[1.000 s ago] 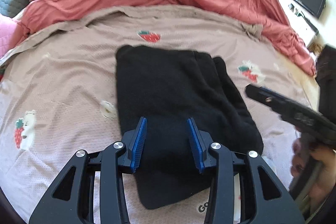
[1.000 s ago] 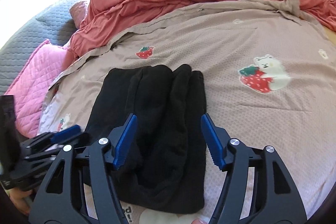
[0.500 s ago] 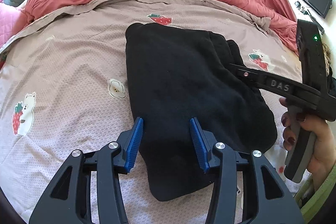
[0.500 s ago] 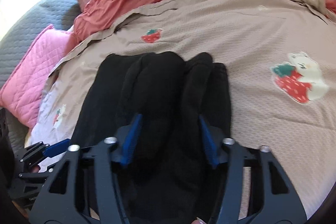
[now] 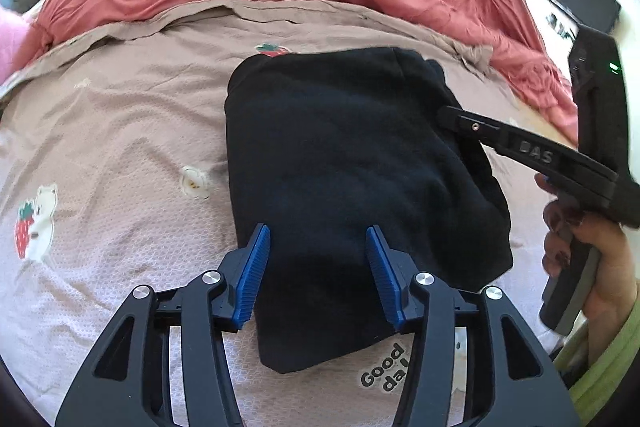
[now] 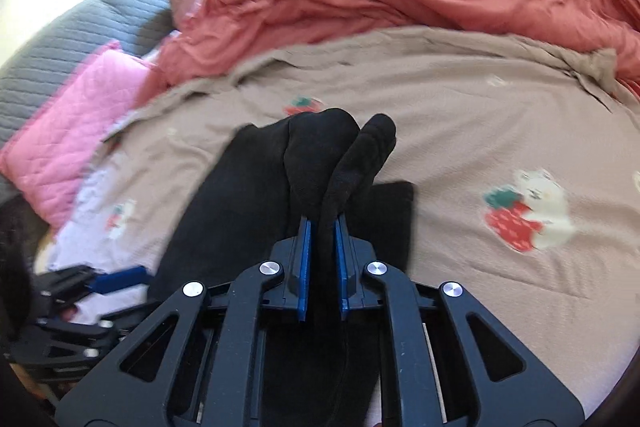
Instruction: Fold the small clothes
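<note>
Garment: black cloth (image 5: 352, 163) folded on my beige bedsheet (image 5: 120, 131).
Right claw (image 6: 320, 239): pinching a raised fold of it.
Left claw (image 5: 316, 267): spread, opening, over its near edge.

The left hand-held gripper (image 5: 318, 273), jaws opening, hovers over the black garment (image 5: 352, 187) lying on the bed (image 5: 120, 147).

Black grippers, blue ribbed fingers (image 5: 256, 267), lime-green sleeve (image 5: 600, 379)
</note>
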A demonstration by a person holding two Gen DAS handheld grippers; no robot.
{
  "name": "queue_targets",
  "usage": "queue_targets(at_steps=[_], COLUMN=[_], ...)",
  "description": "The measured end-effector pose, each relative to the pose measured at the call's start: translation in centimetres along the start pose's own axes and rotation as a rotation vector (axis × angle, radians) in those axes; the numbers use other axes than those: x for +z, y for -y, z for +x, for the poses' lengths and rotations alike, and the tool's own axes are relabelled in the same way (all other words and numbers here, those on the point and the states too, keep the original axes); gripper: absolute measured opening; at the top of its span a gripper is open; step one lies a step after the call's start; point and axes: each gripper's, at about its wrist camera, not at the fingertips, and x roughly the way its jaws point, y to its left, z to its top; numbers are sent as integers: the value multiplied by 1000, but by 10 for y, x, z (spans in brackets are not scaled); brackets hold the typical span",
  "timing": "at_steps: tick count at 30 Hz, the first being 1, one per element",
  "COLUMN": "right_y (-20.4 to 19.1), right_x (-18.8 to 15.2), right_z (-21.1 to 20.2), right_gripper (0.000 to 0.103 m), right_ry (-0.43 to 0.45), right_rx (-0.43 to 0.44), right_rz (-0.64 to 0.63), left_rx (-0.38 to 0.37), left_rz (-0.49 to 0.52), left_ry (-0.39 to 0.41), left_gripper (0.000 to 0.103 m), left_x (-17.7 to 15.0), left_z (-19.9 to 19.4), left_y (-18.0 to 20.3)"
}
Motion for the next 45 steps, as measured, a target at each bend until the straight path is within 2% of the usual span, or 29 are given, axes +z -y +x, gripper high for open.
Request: queue_targets(at_steps=[2, 4, 6, 8, 11, 14, 18, 20, 25, 26, 27, 29, 32, 37, 40, 44, 45], right_y=[12, 19, 22, 22, 23, 23, 16, 11, 0, 0, 0, -6, -7, 2, 2, 1, 0], right_x=[-8, -18, -19, -17, -20, -28, -40, -49, -69, -70, -71, -70, -70, -79, -82, -83, -82], right_z=[16, 33, 32, 21, -5, -28, -33, -27, -11, -10, -11, -18, -27, -16, -10, -5, -6], right_gripper=[8, 15, 28, 32, 32, 32, 33, 33, 33, 25, 11, 10, 10, 12, 19, 24, 29], right_ry=[-58, -105, -100, -75, -27, -10, -33, -73, -154, -158, -162, -152, -129, -177, -180, -176, -170], right_rx=[-20, -38, -63, -86, -49, 47, 141, 164, 144, 148, 163, 146, 119, 58, 14, 8, 7], right_rz=[36, 63, 70, 63, 79, 116, 173, 190, 180, 182, 175, 130, 107, 114, 97, 87, 78], left_rx=[31, 44, 54, 54, 38, 40, 46, 43, 37, 38, 36, 35, 26, 15, 17, 18, 18], left_rz=[17, 17, 29, 35, 15, 7, 10, 11, 5, 4, 2, 1, 1, -11, -17, -22, -23], left_ry=[-29, -45, -38, -35, -31, -31, -31, -30, -33, -34, -34, -37, -38, -58, -73, -77, -77], left_gripper=[51, 52, 53, 53, 54, 56, 57, 57, 57, 57, 57, 57, 57, 58, 59, 59, 59], left_x=[-2, -5, -7, -8, -9, -13, -14, -15, -17, -17, -17, -18, -20, -26, -30, -32, -32], left_z=[11, 18, 19, 17, 14, 14, 14, 14, 13, 13, 13, 11, 8, 12, 19, 24, 23], left_y=[3, 2, 2, 1, -5, -6, -4, -5, -8, -8, -8, -8, -7, -11, -11, -12, -13])
